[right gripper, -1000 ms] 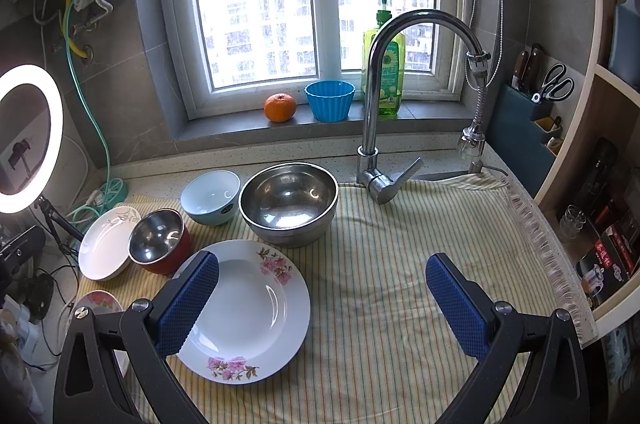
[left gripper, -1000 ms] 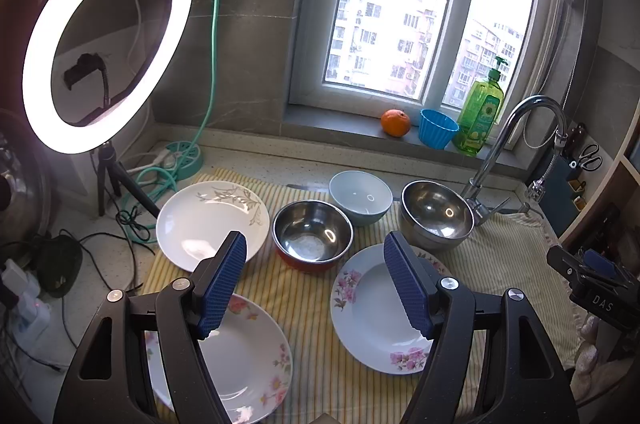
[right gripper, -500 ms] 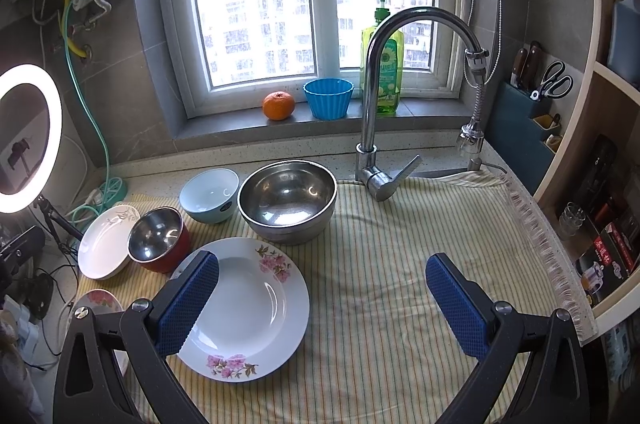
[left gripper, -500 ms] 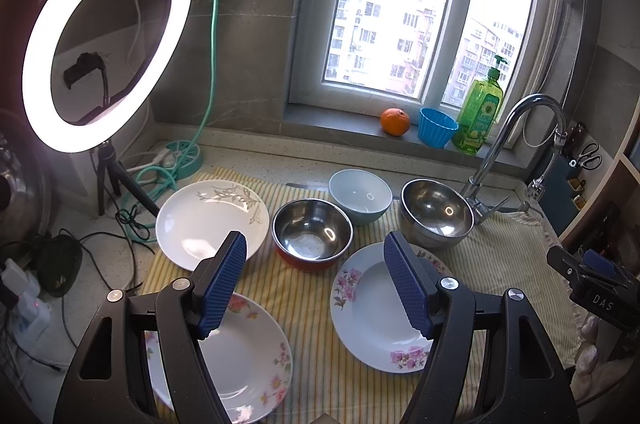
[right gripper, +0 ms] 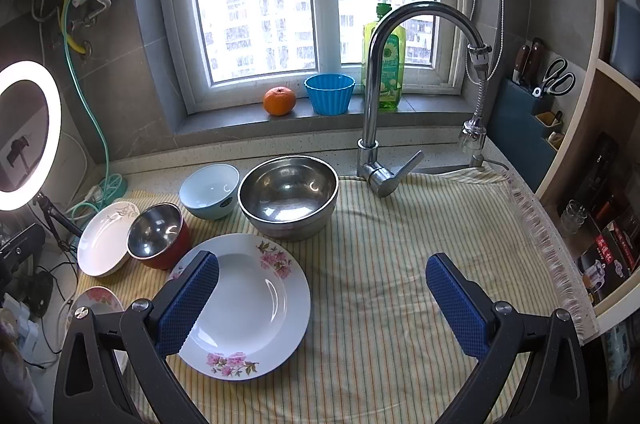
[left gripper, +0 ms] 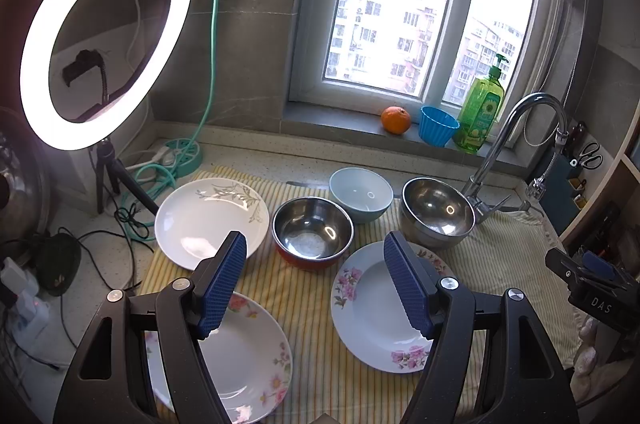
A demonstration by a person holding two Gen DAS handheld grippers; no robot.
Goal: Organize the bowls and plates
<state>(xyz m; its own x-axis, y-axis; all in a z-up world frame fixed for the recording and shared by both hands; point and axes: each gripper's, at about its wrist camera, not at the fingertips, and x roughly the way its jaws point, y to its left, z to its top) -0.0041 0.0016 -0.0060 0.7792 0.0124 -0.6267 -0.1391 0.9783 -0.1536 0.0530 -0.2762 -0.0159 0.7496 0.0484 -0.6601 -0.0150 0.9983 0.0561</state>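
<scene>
On the striped cloth [right gripper: 400,264] lie three plates: a white one with a grey leaf pattern [left gripper: 208,220] at the back left, a pink-flowered one [left gripper: 248,356] at the front left, and another pink-flowered one [left gripper: 376,308] [right gripper: 248,304] in the middle. Behind them stand a red-sided steel bowl [left gripper: 312,232] [right gripper: 158,236], a pale blue bowl [left gripper: 360,192] [right gripper: 210,190] and a large steel bowl [left gripper: 436,212] [right gripper: 288,196]. My left gripper [left gripper: 316,284] hovers open above the plates, holding nothing. Open and empty too, my right gripper [right gripper: 322,300] hangs over the middle plate's right edge.
A tap [right gripper: 384,96] rises behind the cloth on the right. An orange [right gripper: 279,101], a blue cup [right gripper: 329,93] and a green soap bottle [right gripper: 384,64] sit on the sill. A ring light [left gripper: 100,36] with cables stands at the left; shelves [right gripper: 600,224] border the right.
The right wrist view has shifted slightly; otherwise nothing has visibly moved and both grippers stay open.
</scene>
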